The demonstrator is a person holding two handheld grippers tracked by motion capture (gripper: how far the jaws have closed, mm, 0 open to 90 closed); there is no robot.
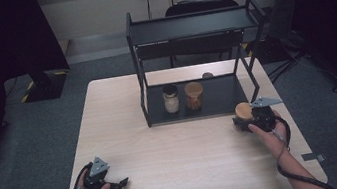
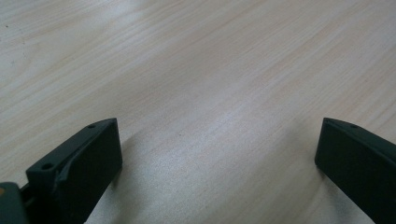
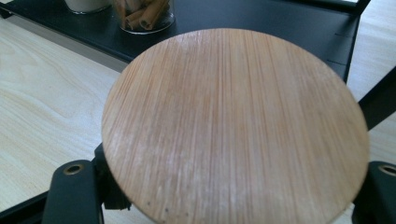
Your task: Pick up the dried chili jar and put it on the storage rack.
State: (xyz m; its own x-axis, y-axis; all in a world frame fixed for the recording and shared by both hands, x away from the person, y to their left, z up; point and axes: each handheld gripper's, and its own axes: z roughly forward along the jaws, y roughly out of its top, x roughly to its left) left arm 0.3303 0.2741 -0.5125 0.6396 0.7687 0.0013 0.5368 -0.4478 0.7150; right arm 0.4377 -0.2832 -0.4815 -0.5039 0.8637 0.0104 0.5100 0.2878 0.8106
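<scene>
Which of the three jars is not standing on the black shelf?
The jar with the wooden lid held in the right gripper, in front of the shelf; the other two stand on it.

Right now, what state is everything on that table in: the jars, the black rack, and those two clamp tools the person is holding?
Jar with round bamboo lid: lidded, upright, clamped by the right gripper.
Left gripper: jaws wide open, holding nothing, low over the pale wooden table.
Glass jar of cinnamon sticks: lidded, upright on the black metal rack's bottom shelf.
Glass jar of pale contents: upright beside it.
Rack's top shelf: bare.
</scene>
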